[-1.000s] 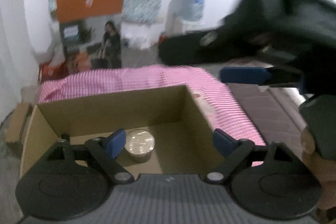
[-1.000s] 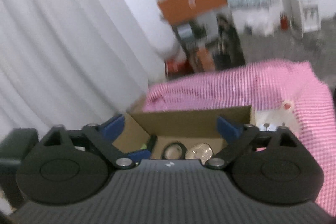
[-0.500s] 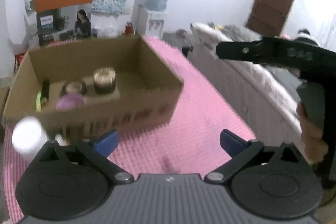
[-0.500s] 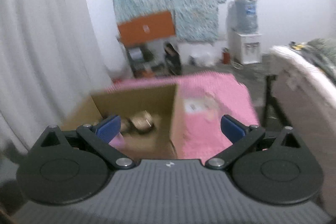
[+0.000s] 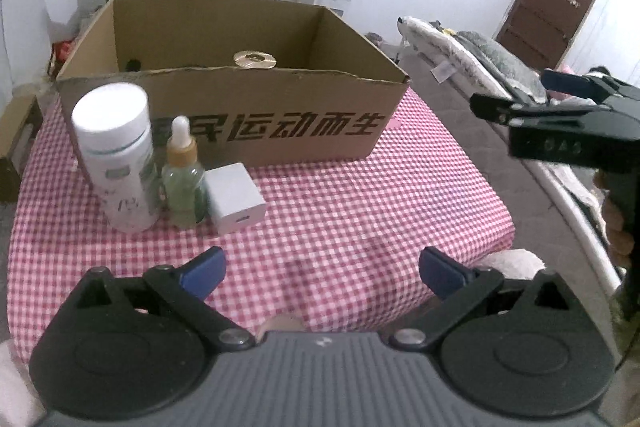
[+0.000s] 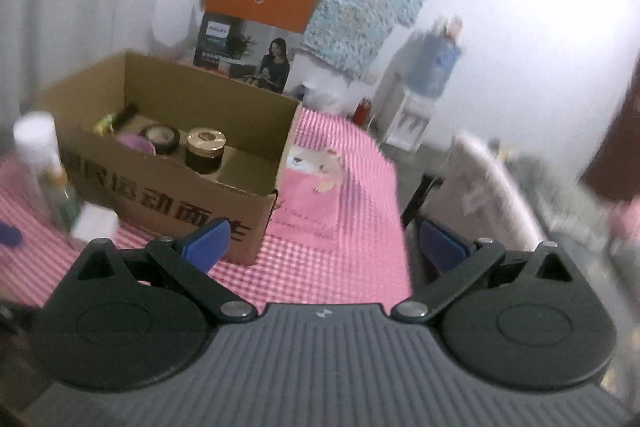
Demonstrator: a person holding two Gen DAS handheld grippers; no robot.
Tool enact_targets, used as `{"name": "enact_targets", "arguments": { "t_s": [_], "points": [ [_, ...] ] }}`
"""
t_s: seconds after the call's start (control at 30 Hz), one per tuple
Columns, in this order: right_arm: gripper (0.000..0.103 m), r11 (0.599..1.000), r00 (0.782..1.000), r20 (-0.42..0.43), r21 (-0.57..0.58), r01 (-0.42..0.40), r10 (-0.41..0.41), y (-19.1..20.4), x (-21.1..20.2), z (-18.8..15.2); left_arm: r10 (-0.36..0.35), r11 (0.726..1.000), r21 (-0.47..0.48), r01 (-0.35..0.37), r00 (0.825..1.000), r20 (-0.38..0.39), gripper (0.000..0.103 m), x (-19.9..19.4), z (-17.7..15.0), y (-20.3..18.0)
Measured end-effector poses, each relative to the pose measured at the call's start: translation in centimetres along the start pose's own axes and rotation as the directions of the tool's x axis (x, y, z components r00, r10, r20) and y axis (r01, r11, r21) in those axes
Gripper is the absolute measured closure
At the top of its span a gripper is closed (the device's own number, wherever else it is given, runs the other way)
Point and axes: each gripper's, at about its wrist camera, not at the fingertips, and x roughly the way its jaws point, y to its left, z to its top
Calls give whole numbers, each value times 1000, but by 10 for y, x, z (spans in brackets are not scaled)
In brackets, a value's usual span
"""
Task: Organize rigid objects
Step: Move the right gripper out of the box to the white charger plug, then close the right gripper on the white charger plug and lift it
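My left gripper point(image 5: 320, 269) held low and level, jaws spread wide, nothing between the blue pads point(image 5: 204, 271). My right gripper point(image 6: 326, 243) likewise agape and empty; seen from the left camera, it hangs off to the right, hand on its handle.

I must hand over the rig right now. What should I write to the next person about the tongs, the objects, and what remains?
Left tongs: open, empty, above the checked cloth.
Right tongs: open, empty, off to the box's right.
Done: gold-lid jar, black-rimmed jar and some smaller items lie in the cardboard box.
Left: white bottle, dropper bottle and white cube stand on the cloth in front of the box.
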Motion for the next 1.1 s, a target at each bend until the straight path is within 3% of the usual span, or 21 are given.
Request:
{"name": "enact_targets", "arguments": {
  "t_s": [0.07,0.17,0.33,0.43,0.57,0.63,0.7,0.8,1.1],
  "points": [
    [1,999,1000,-3,-32,-26,26,10,2,4,-3,1000,3,3,1000,24,0,-1,-3,6],
    [1,988,989,4,21,-150,150,12,2,9,4,999,38,-6,998,59,0,1,-8,8],
    [1,933,941,10,125,-336,338,22,16,10,61,992,105,-70,994,88,0,15,-14,5],
    [1,880,894,-33,198,-433,447,36,39,7,100,982,148,-113,991,93,0,28,-17,4],
    [3,790,822,-49,316,-526,567,55,67,0,98,976,184,-113,991,89,4,42,-19,4],
    [13,769,804,-60,345,-539,591,64,78,-1,98,973,198,-115,991,94,6,46,-19,4],
    [33,750,783,-76,358,-556,617,73,90,0,115,968,210,-134,988,101,8,51,-18,5],
    [51,727,752,-114,385,-569,649,80,105,-2,134,963,221,-155,985,106,13,56,-17,5],
    [67,630,651,-128,446,-636,748,88,133,-6,121,973,187,-133,990,75,20,71,-10,8]
  ]
}}
